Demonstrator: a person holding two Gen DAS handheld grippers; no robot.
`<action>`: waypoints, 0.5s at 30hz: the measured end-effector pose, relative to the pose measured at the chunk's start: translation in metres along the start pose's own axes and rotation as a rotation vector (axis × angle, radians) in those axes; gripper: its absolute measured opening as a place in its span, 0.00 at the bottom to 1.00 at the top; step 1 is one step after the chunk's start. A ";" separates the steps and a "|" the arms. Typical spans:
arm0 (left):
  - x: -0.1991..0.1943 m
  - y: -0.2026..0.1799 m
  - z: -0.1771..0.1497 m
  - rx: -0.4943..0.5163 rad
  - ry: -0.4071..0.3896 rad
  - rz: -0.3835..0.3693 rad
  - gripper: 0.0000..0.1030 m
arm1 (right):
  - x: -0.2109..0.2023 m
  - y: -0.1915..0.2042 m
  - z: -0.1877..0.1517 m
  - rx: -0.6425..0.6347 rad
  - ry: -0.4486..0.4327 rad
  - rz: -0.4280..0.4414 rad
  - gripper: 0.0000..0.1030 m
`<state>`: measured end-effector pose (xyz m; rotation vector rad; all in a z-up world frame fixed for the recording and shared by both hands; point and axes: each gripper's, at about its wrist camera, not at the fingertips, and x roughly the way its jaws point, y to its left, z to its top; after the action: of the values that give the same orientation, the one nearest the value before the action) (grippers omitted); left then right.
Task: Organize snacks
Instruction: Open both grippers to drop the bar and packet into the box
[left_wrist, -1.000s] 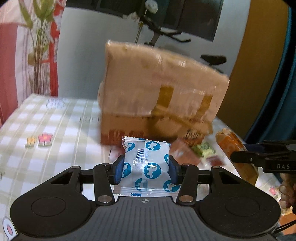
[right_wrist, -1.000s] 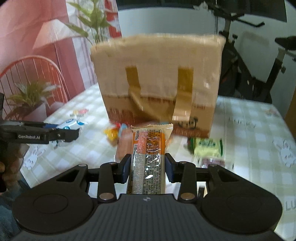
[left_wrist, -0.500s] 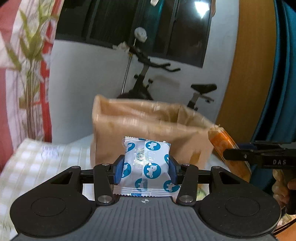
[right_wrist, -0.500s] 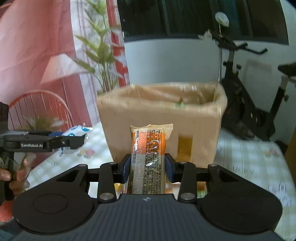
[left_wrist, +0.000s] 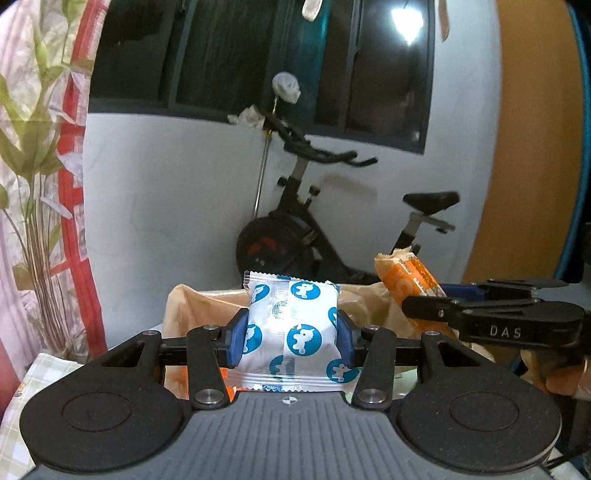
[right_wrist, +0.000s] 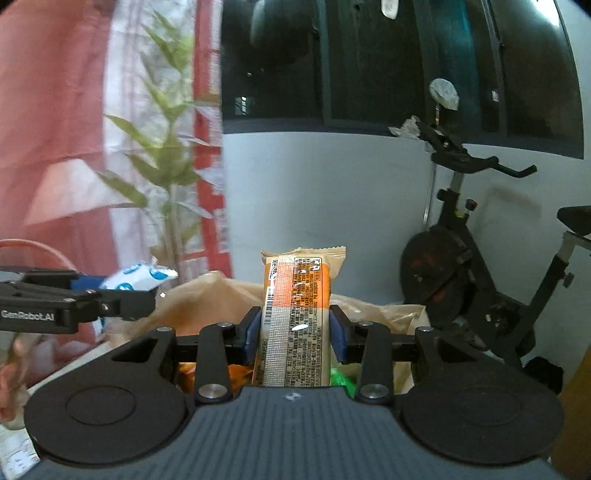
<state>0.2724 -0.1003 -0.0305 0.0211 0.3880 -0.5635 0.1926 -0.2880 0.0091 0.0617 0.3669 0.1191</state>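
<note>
My left gripper (left_wrist: 290, 338) is shut on a white snack packet with blue round prints (left_wrist: 291, 328), held upright over the open top of a brown cardboard box lined with plastic (left_wrist: 192, 306). My right gripper (right_wrist: 293, 334) is shut on a long orange snack bar (right_wrist: 295, 314), also raised over the box's (right_wrist: 199, 299) opening. In the left wrist view the right gripper (left_wrist: 428, 295) shows at the right with the orange bar (left_wrist: 410, 275). The right wrist view shows the left gripper (right_wrist: 122, 291) at the left edge with the white packet (right_wrist: 140, 277). Orange and green packets (right_wrist: 341, 378) lie inside the box.
An exercise bike (left_wrist: 314, 221) stands behind the box against a white wall. A curtain with a plant print (left_wrist: 40, 184) hangs at the left. A checked tablecloth (left_wrist: 40, 373) shows at the lower left. A hand (left_wrist: 561, 376) holds the right gripper.
Both grippers have risen from in front of the box's side to level with its open rim, each keeping its packet. The loose snacks on the table have dropped out of view.
</note>
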 end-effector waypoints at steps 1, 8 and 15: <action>0.008 0.000 0.000 -0.002 0.013 0.004 0.49 | 0.008 -0.003 -0.001 0.009 0.013 -0.005 0.39; 0.028 0.004 -0.007 -0.006 0.064 0.018 0.55 | 0.037 -0.016 -0.020 0.013 0.118 -0.041 0.39; 0.012 0.004 -0.008 0.017 0.049 0.023 0.68 | 0.023 -0.029 -0.024 0.069 0.121 -0.057 0.48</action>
<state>0.2807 -0.1018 -0.0423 0.0559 0.4299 -0.5441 0.2078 -0.3131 -0.0239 0.1119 0.4930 0.0536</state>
